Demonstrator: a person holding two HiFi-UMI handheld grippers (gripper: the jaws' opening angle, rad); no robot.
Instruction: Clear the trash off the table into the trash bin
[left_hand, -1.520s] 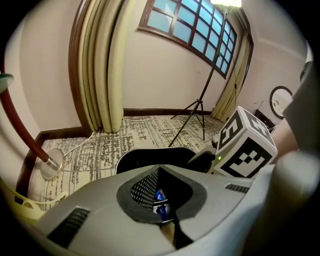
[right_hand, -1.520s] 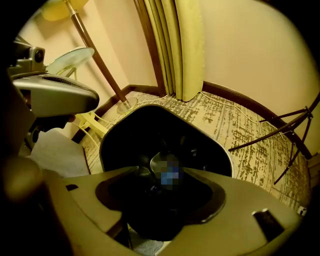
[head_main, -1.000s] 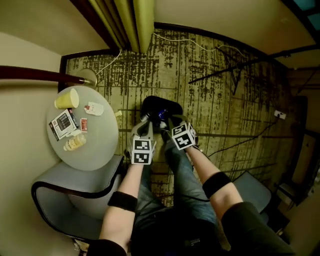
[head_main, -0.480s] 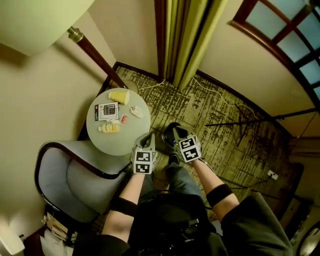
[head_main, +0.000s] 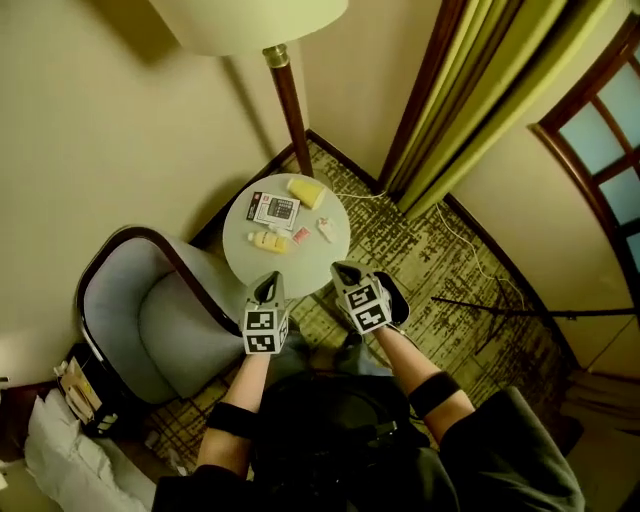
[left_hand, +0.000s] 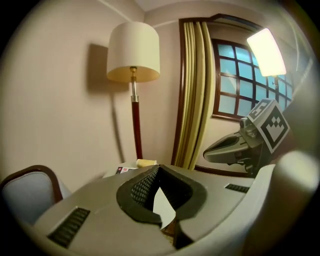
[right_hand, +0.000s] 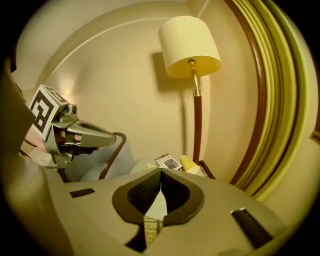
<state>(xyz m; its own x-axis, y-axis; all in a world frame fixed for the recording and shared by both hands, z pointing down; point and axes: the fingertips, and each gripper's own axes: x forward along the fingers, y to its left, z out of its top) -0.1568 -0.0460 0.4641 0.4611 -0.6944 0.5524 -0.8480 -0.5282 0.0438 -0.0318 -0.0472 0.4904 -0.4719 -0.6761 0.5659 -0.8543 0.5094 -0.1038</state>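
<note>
The head view looks steeply down from high above the person. It takes in the round surface (head_main: 305, 268), the armchair (head_main: 150, 320) and the floor lamp (head_main: 250, 20), all small below. The left tongs (head_main: 268, 284) and right tongs (head_main: 346, 270) sit nearer the camera. Each gripper view sits close behind its own tongs and faces across the room toward the lamp and wall, with the other tongs at one side. All three views share the lamp and the surface.

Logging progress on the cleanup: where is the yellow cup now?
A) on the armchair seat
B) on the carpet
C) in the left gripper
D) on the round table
D: the yellow cup lies on the round table beside the booklet; the left gripper is shut and empty.
</note>
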